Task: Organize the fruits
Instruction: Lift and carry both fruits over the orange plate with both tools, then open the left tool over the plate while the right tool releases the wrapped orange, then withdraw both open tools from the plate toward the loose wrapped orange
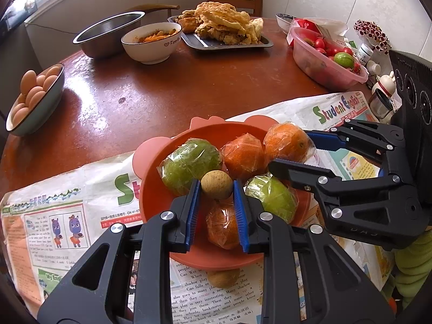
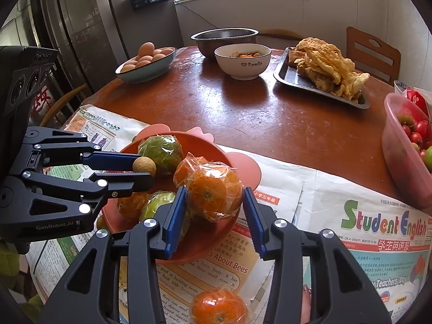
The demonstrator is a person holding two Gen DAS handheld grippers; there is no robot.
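Left gripper (image 1: 216,203): matte black angular linkage arms with triangular cut-outs and round silver screw heads at the joints; two fingers faced on their inner sides with ribbed blue pads (image 1: 193,213); seen from the right wrist view, white "GenRobot.AI" lettering on the body behind the fingers and a black finned housing with round ports above it. Right gripper (image 2: 214,216): same build, black arms with silver screws and ribbed blue pads (image 2: 175,220) along the inner faces of both fingers; from the left wrist view, faint embossed lettering on its body and an identical black housing with three circular ports behind.
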